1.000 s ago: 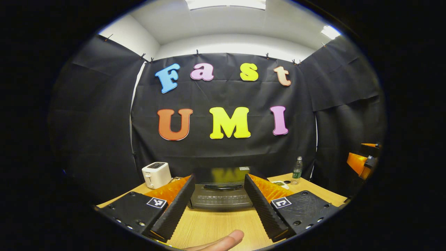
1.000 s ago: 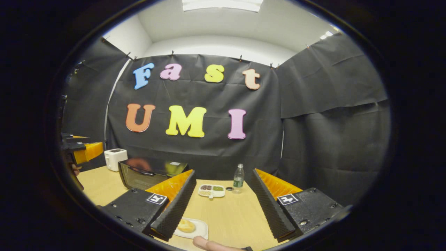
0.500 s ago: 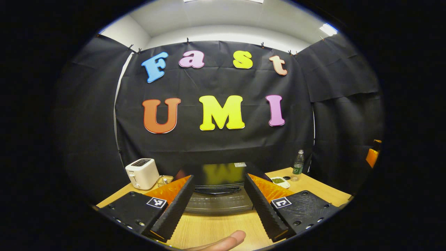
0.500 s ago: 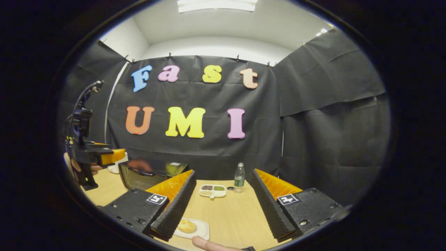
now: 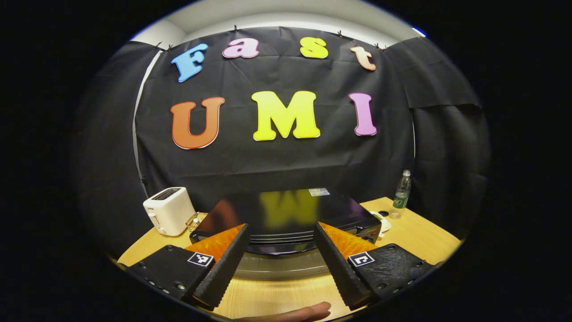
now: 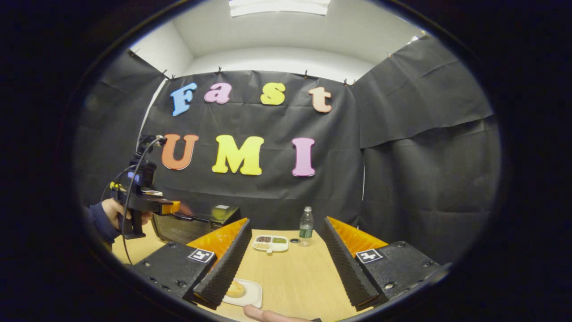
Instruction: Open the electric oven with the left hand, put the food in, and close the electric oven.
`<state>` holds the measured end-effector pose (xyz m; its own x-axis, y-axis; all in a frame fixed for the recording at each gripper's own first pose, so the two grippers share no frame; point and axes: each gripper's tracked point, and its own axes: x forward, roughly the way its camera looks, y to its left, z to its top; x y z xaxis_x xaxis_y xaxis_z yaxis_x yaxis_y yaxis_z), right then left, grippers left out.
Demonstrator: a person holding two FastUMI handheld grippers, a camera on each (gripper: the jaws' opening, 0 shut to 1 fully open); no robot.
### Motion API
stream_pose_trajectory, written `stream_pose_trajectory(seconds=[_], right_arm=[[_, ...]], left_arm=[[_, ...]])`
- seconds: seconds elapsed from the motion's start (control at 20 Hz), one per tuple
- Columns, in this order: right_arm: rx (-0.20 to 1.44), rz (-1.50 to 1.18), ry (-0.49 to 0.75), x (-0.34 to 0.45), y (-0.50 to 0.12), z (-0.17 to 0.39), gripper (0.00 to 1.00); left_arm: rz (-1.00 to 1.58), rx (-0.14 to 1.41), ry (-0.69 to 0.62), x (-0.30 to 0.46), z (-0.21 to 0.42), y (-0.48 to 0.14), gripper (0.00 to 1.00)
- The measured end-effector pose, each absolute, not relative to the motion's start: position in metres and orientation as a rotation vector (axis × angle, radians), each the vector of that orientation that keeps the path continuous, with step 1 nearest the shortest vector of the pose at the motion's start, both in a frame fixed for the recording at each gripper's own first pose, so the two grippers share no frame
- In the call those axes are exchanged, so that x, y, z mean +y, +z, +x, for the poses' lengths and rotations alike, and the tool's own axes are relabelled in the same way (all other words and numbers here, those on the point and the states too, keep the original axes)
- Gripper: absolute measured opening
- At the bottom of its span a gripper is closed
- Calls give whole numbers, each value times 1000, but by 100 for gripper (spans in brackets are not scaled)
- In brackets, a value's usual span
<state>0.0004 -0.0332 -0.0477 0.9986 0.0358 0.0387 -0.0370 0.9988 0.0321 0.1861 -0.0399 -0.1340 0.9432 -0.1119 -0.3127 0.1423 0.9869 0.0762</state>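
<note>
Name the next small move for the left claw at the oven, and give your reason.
Probably ease the left claw forward and slightly down onto the door handle. The oven door looks shut, the claw is open with the handle between its fingers but untouched, and the bun waits on its plate by the open right claw.

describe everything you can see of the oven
The oven is a black box with a glossy top that mirrors the wall, a small label at the back and a glass door with a dark handle. The door is shut. It stands on the wooden table, beside the white toaster. The left gripper, open, is close before the handle; whether it touches is unclear.
</note>
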Motion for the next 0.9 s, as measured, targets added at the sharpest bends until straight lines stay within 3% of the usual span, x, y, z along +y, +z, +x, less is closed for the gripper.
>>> stream_pose_trajectory(seconds=[0.05, 0.1, 0.15, 0.3, 0.35, 0.4, 0.45, 0.9], right_arm=[[-21, 25, 42, -31, -55, 3, 100], [-8, 21, 45, -31, -62, 5, 100], [1, 21, 47, -30, -66, 7, 100], [21, 20, 57, -27, -76, 10, 100], [27, 20, 54, -28, -78, 11, 100], [33, 19, 51, -28, -80, 12, 100], [36, 19, 49, -29, -80, 11, 100], [50, -23, 62, -16, -82, -2, 100]], left_arm=[[94, 331, -133, -40, 190, -142, 96], [87, 351, -134, -39, 193, -149, 89], [83, 375, -131, -39, 195, -157, 95], [55, 373, -135, -38, 199, -159, 99], [51, 371, -141, -40, 198, -162, 99], [45, 367, -145, -39, 197, -161, 92], [39, 369, -146, -39, 196, -161, 99], [31, 370, -143, -37, 165, -162, 99]])
